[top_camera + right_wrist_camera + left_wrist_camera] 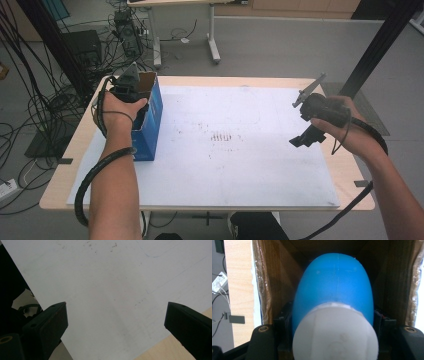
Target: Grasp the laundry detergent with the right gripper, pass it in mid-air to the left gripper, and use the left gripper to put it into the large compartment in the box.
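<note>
We see left hand-held gripper (pixel 332 340) reaching down into open blue box (pixel 150 120) at worktop's (pixel 260 82) left edge, jaws clamped on blue bottle (pixel 334 287) with white cap (pixel 335 333) inside box. Right hand-held gripper (pixel 116 320) wide open, empty, hovering over white sheet (pixel 105 285).

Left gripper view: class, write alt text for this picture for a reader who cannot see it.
A blue bottle with a white cap sits between the left gripper and its two black jaws, cap toward the camera, body pointing into an open cardboard box. The box's brown inner walls rise on both sides, and a strip of wooden table shows at the left.
</note>
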The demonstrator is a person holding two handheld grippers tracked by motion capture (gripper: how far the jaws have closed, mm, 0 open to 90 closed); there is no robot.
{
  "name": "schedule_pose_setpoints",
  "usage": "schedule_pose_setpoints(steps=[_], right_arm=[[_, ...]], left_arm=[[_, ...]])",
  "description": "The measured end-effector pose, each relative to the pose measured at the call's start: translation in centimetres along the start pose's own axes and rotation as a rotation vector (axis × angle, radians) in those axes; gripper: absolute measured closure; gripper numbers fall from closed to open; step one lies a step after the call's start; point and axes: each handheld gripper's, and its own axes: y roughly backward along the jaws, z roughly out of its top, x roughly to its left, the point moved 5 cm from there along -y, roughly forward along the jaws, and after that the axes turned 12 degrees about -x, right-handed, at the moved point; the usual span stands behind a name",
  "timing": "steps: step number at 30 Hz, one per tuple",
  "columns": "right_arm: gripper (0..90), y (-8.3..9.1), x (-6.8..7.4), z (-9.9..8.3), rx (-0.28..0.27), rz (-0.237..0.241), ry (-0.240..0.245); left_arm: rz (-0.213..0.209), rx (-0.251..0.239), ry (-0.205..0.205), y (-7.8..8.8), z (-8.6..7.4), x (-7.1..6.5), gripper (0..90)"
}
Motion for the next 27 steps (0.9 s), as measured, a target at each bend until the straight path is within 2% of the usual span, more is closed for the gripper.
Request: schedule_pose_setpoints(steps=[3, 14, 22, 27], right_arm=[[4.9, 0.0, 0.0, 0.0, 0.0, 0.002, 0.002], [4.8, 0.2, 0.1, 0.3, -0.022, -0.008, 0.002], [4.8, 0.2, 0.5, 0.6, -0.032, -0.003, 0.006], [4.9, 0.2, 0.7, 0.6, -0.035, -0.001, 0.013]], left_arm=[[-0.008, -0.001, 0.0, 0.0, -0.1, 0.0, 32.8], [0.005, -0.023, -0.026, 1.0, 0.0, 0.2, 28.6], [0.033, -0.031, -0.05, 2.3, 0.0, 0.3, 26.6], [0.035, -0.044, -0.054, 3.3, 0.0, 0.3, 25.2]])
